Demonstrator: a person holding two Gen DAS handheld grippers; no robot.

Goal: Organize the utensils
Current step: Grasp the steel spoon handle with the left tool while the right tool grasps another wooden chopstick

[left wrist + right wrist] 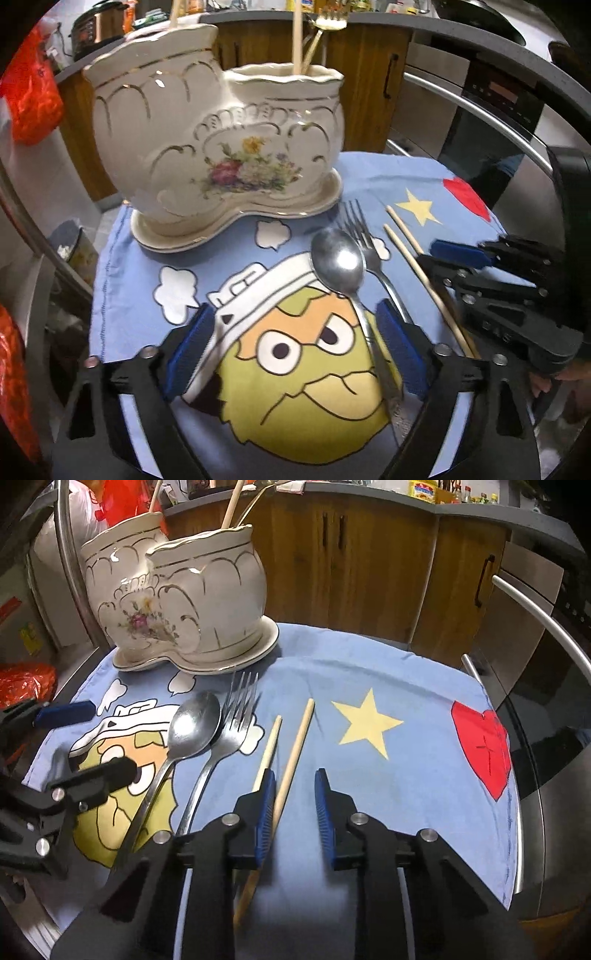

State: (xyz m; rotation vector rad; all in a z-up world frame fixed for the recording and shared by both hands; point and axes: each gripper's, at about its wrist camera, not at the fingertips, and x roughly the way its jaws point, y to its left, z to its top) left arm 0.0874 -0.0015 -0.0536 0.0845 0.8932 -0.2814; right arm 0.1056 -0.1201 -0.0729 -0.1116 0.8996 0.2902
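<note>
Left gripper point(295, 350) jaws wide around the spoon point(338, 264) handle; right gripper point(295, 812) jaws parted around one chopstick point(293, 757).

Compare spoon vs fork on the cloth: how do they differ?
The spoon ends in a rounded bowl; the fork ends in tines. The spoon lies to the fork's left, its bowl overlapping the fork's edge. The spoon's handle runs between the open left gripper's fingers, while the fork's handle lies outside them. Both are silver metal, heads pointing toward the ceramic holder.
</note>
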